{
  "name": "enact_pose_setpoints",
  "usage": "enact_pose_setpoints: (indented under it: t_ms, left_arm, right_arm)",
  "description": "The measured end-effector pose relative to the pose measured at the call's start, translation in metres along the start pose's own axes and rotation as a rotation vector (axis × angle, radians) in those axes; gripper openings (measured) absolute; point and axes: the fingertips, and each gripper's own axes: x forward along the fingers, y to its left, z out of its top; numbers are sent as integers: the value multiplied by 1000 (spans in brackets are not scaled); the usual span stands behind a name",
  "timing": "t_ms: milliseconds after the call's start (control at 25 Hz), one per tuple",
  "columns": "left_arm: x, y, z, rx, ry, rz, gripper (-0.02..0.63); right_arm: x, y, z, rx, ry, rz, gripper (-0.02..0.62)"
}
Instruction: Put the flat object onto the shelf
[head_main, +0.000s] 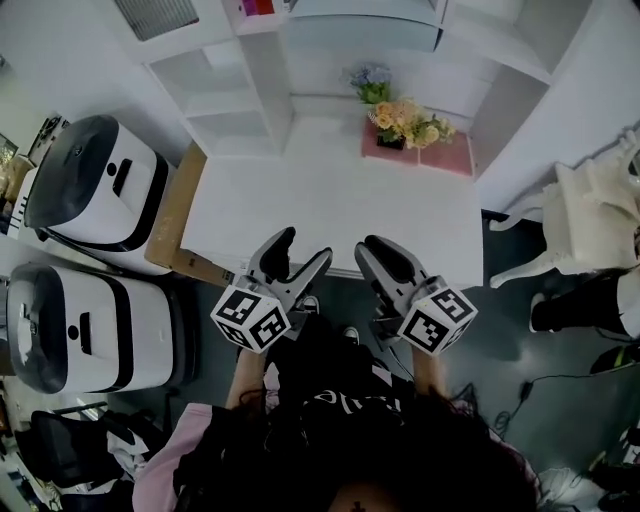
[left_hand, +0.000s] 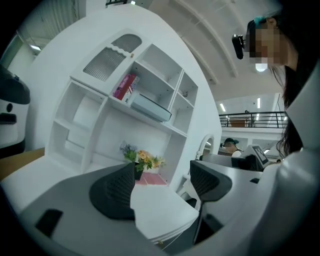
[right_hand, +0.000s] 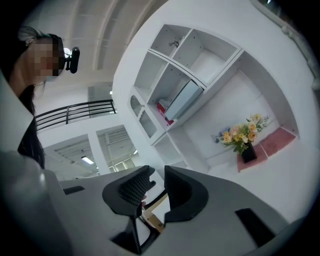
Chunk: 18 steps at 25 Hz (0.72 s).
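Observation:
A flat pale blue-grey box (left_hand: 150, 107) lies on a shelf of the white shelf unit (head_main: 265, 90), beside a red book (left_hand: 125, 87). The same box (right_hand: 182, 100) shows in the right gripper view and at the top of the head view (head_main: 365, 30). Both grippers hang at the near edge of the white table (head_main: 320, 210), far from the shelf. My left gripper (head_main: 300, 255) (left_hand: 162, 182) is wide open and empty. On my right gripper (head_main: 378, 250) (right_hand: 159, 182) the jaws stand close together with a narrow gap and nothing between them.
A bunch of flowers (head_main: 405, 125) stands on a pink mat (head_main: 440, 155) at the table's back. Two white and black machines (head_main: 100, 180) stand to the left, beside a brown board (head_main: 175, 215). A white chair (head_main: 590, 215) is on the right.

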Motion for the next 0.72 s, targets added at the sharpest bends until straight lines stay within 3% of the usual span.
enact_pose_setpoints:
  t_ms: [360, 720]
  left_arm:
    - [-53, -2, 9, -29, -46, 18, 342]
    - [-128, 10, 11, -31, -39, -25, 307]
  right_arm:
    - [-5, 31, -24, -45, 16, 13, 87]
    - [12, 89, -62, -34, -14, -18, 81]
